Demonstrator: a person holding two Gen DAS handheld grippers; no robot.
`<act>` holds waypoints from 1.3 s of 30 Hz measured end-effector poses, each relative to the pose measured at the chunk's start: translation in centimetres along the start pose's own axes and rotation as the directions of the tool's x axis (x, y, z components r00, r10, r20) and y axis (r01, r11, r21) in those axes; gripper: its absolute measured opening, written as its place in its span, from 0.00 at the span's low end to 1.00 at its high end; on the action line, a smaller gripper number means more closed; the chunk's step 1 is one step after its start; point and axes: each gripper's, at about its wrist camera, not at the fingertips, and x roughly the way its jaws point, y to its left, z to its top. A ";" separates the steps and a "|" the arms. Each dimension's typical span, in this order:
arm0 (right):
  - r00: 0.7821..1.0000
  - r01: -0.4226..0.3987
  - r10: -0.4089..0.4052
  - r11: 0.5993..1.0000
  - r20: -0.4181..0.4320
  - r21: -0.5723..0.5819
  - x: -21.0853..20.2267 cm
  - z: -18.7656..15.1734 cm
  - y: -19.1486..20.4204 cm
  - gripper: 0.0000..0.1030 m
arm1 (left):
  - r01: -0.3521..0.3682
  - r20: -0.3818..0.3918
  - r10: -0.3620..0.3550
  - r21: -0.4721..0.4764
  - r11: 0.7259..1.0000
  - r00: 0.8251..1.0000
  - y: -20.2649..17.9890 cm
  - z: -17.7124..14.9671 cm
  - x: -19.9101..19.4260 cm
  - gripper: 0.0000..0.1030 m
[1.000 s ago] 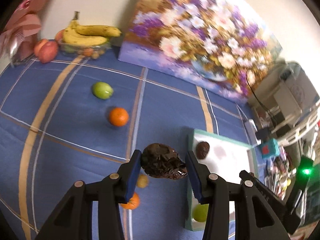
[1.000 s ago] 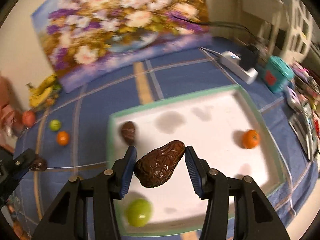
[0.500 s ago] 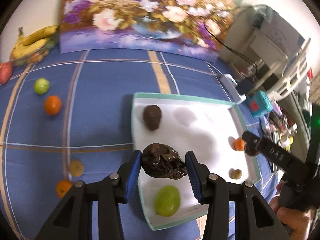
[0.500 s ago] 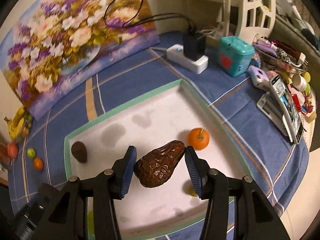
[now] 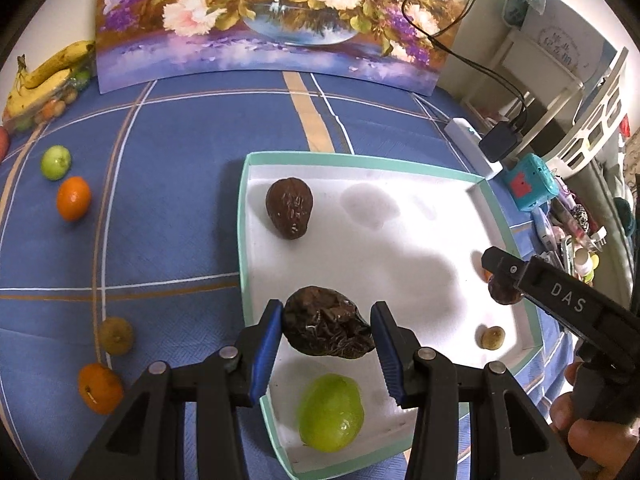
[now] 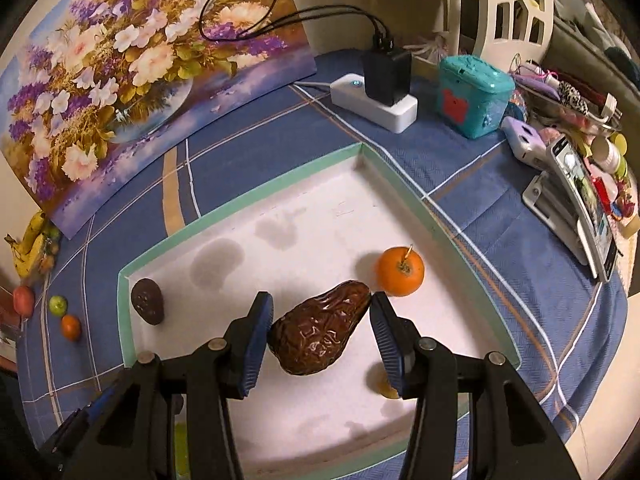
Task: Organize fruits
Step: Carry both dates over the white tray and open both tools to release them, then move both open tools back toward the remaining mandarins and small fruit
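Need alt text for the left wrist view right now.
The left gripper holds a dark wrinkled fruit over the white tray, above a green fruit. Two oranges lie on the blue cloth outside it.

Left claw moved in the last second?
Yes. The left claw, shut on a dark fruit, has moved from over the blue cloth to over the tray.
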 end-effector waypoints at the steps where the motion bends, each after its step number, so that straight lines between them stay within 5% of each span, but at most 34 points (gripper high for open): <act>1: 1.000 0.002 -0.002 1.000 -0.005 -0.002 0.2 -0.1 0.0 0.50 | -0.003 -0.003 0.003 -0.001 1.000 1.000 0.0 0.0 0.1 0.46; 11: 0.996 0.034 -0.035 0.999 -0.086 -0.017 3.1 -1.1 0.1 0.50 | -0.044 -0.039 0.044 -0.005 0.999 0.998 0.5 -0.5 1.6 0.46; 28: 0.991 0.073 -0.078 0.996 -0.109 -0.052 4.6 -1.6 0.2 0.50 | -0.071 -0.038 0.071 0.003 0.997 0.997 0.1 -0.3 2.0 0.49; 37: 0.991 0.087 -0.093 0.994 -0.092 -0.071 4.2 -1.3 0.3 0.66 | -0.075 -0.002 0.075 0.023 0.997 0.997 -0.3 0.4 0.7 0.62; 39: 0.992 0.091 -0.096 0.993 -0.078 -0.071 3.8 -1.1 0.3 0.69 | -0.084 0.008 0.084 0.018 0.996 0.996 -0.2 0.6 0.2 0.72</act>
